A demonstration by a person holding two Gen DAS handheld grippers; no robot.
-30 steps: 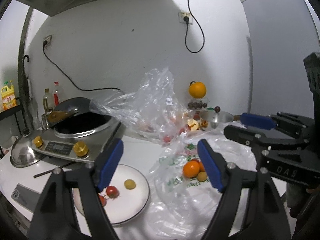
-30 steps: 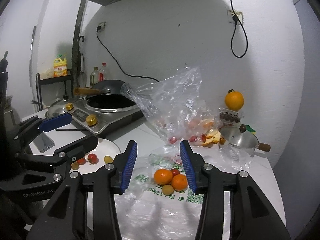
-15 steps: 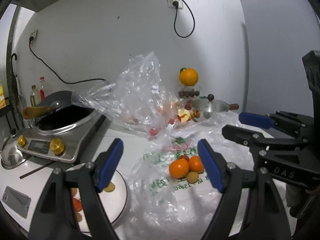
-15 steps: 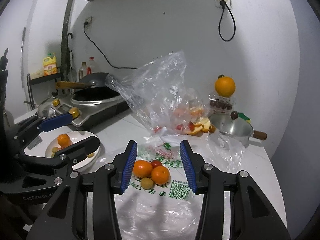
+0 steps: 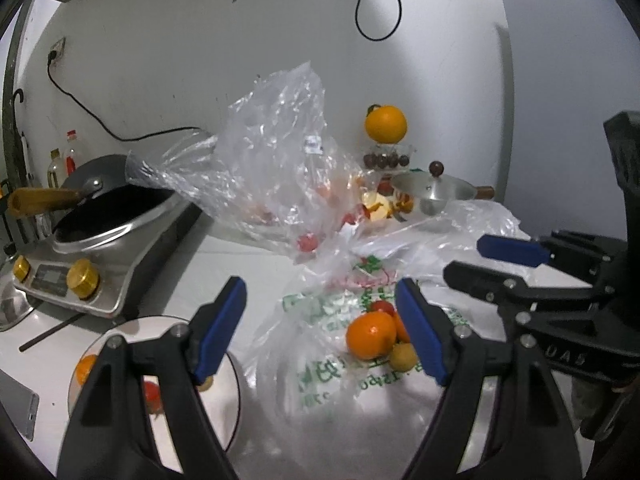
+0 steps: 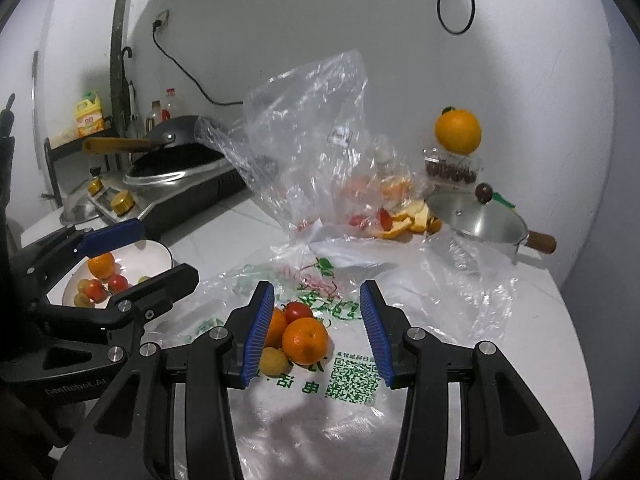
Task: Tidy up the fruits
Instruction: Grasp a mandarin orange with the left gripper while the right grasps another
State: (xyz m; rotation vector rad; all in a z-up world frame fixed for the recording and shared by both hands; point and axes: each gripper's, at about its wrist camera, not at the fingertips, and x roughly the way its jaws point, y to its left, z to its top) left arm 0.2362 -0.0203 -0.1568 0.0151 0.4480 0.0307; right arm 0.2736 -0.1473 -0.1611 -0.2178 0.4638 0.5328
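Two oranges (image 6: 305, 340), a red tomato (image 6: 298, 310) and a small yellow fruit (image 6: 272, 360) lie in a pile on a flat printed plastic bag (image 6: 352, 380). My right gripper (image 6: 316, 320) hovers over the pile, open, its blue pads on either side of the front orange and not pressing it. My left gripper (image 5: 320, 332) is open and empty, with the same orange (image 5: 370, 340) near its right pad. A white plate (image 6: 160, 252) to the left holds an orange (image 6: 101, 265), tomatoes and small yellow fruits. The left gripper (image 6: 166, 250) hangs over that plate's near edge.
A crumpled clear bag (image 5: 276, 168) with fruit and peel stands behind the pile. An induction cooker with a wok (image 5: 104, 224) fills the left. At the back right are a small lidded steel pot (image 6: 476, 220) and a large orange (image 6: 458, 130) on a clear box.
Both grippers have come forward and down toward the fruit pile, which now looks larger and closer. The plate has slid to the lower left of the left wrist view. Both jaws kept their width.
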